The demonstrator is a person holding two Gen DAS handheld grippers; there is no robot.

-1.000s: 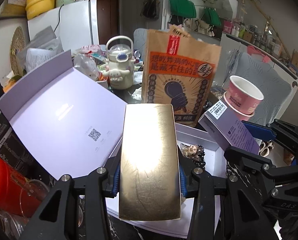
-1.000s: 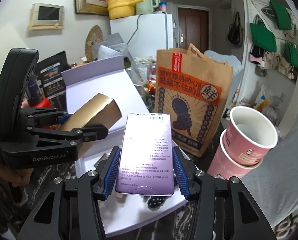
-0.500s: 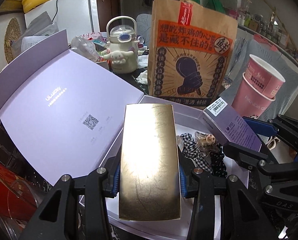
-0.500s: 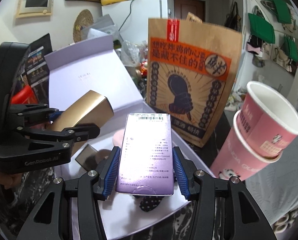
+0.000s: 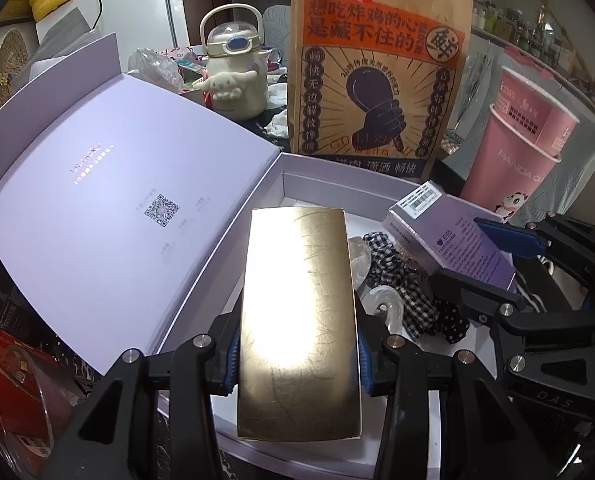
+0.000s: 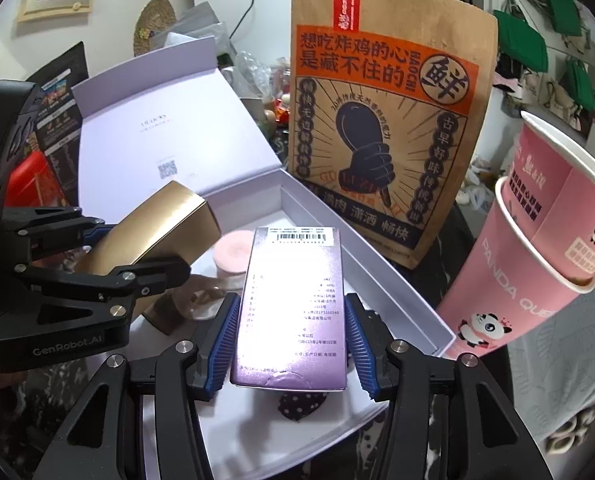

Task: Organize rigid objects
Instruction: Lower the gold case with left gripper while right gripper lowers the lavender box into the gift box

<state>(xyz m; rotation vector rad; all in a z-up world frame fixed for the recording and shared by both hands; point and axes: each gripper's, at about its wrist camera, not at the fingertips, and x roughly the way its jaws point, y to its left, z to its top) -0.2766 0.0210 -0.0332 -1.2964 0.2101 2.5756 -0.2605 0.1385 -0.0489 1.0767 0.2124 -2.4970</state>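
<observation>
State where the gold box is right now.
The gold box is clamped in the left gripper, over the open white box, left of the purple box.

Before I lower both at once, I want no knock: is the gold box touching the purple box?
Apart. In the right wrist view, open tray floor shows between the gold box and the purple box.

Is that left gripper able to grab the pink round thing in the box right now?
Probably not: the left gripper is already shut on the gold box, which hangs over the pink puff.
</observation>
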